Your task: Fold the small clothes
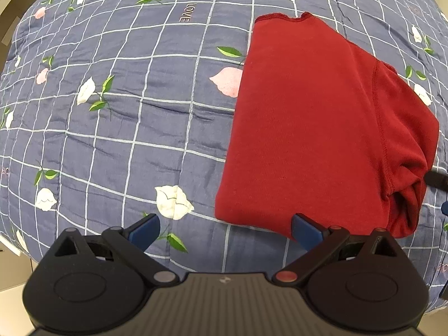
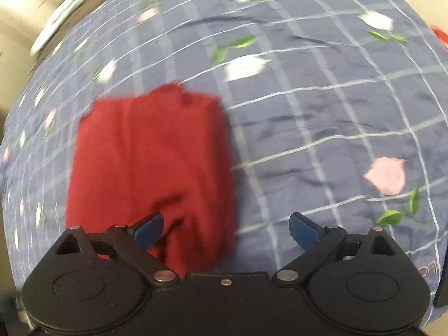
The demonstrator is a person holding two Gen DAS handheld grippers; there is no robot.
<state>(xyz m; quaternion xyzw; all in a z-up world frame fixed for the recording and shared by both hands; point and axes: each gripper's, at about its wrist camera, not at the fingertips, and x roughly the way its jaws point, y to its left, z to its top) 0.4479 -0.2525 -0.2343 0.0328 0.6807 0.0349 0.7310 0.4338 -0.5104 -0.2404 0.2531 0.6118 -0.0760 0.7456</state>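
**Both grippers spread over the folded red garment**

My left gripper (image 1: 225, 231) hovers with fingers wide, empty; the folded red garment (image 1: 316, 128) lies ahead, touching my right finger. My right gripper (image 2: 225, 229) is likewise wide, the garment beneath its left finger, on the floral quilt (image 1: 126, 117).

a folded red garment (image 1: 308, 128) lies on a blue checked floral quilt (image 1: 126, 112). the left gripper (image 1: 225, 231) hovers spread wide, holding nothing, its right fingertip at the garment's near edge.

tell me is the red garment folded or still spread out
Folded: the red garment lies as a compact rectangle on the quilt, layers doubled over at one side, no sleeves spread.
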